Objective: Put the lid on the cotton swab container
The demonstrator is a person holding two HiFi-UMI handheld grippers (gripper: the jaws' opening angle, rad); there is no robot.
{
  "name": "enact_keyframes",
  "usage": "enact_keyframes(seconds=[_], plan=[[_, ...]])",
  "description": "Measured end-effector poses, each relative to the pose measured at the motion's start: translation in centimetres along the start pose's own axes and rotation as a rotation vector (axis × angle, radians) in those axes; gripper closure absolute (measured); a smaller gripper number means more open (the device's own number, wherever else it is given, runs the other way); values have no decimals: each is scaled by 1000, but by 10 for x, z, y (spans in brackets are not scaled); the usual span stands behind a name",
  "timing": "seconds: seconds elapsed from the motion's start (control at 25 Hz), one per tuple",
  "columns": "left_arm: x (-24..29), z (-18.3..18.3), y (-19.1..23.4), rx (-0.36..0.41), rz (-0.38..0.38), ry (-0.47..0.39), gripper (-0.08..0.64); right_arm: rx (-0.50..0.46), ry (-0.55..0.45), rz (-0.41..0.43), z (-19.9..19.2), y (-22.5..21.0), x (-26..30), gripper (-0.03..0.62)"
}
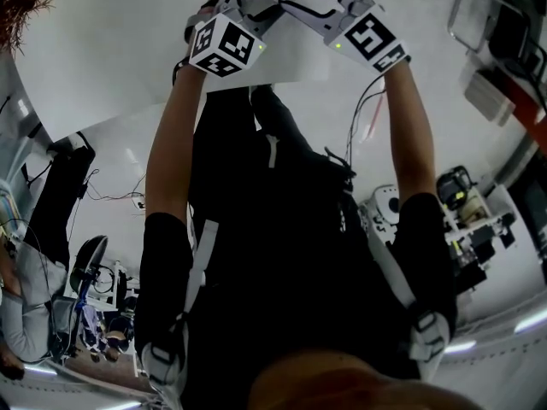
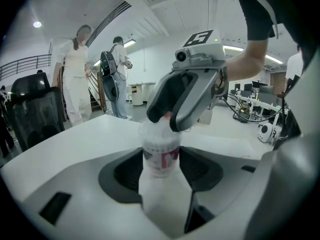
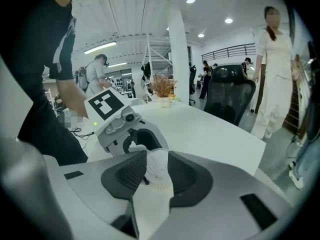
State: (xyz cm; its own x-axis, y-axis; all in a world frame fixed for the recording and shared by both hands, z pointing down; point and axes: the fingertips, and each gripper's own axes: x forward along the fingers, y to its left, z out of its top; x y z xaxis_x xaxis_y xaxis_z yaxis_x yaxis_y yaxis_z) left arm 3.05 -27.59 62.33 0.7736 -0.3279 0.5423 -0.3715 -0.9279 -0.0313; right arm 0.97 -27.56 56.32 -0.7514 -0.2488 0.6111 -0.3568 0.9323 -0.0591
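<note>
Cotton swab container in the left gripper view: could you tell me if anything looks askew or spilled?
Nothing stands out. The cotton swab container sits straight in the left gripper, nothing spilled. The right gripper holds the lid at its top; whether it sits level is unclear.

Ceiling lights point(image 3: 228, 20) are shining over a white surface point(image 3: 210, 129); a black chair point(image 3: 227, 99) is standing beside it, a white column point(image 3: 177, 54) is rising behind, a person point(image 3: 272, 69) is standing nearby.
</note>
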Motion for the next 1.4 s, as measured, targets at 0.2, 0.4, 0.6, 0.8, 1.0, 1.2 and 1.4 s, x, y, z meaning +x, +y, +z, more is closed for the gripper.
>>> enact_keyframes(seconds=[0.2, 0.4, 0.6, 0.8, 1.0, 1.2, 1.4], plan=[[0, -2, 1, -10, 12, 26, 330, 8, 25, -14, 1, 0, 2, 460], [-8, -10, 1, -37, 57, 54, 330, 25, 6, -41, 2, 1, 3, 457], [-46, -23, 3, -93, 114, 65, 330, 103, -80, -146, 18, 4, -9, 451], [-86, -4, -9, -136, 200, -6, 348, 205, -143, -308, 18, 10, -38, 463], [-106, 44, -28, -187, 348, -104, 473, 317, -252, -433, 0, 14, -91, 520], [-138, 144, -96, -239, 436, -212, 529, 414, -375, -539, 2, 32, -203, 574], [-205, 181, -128, -301, 640, -278, 552, 453, -388, -591, 11, 68, -244, 583]])
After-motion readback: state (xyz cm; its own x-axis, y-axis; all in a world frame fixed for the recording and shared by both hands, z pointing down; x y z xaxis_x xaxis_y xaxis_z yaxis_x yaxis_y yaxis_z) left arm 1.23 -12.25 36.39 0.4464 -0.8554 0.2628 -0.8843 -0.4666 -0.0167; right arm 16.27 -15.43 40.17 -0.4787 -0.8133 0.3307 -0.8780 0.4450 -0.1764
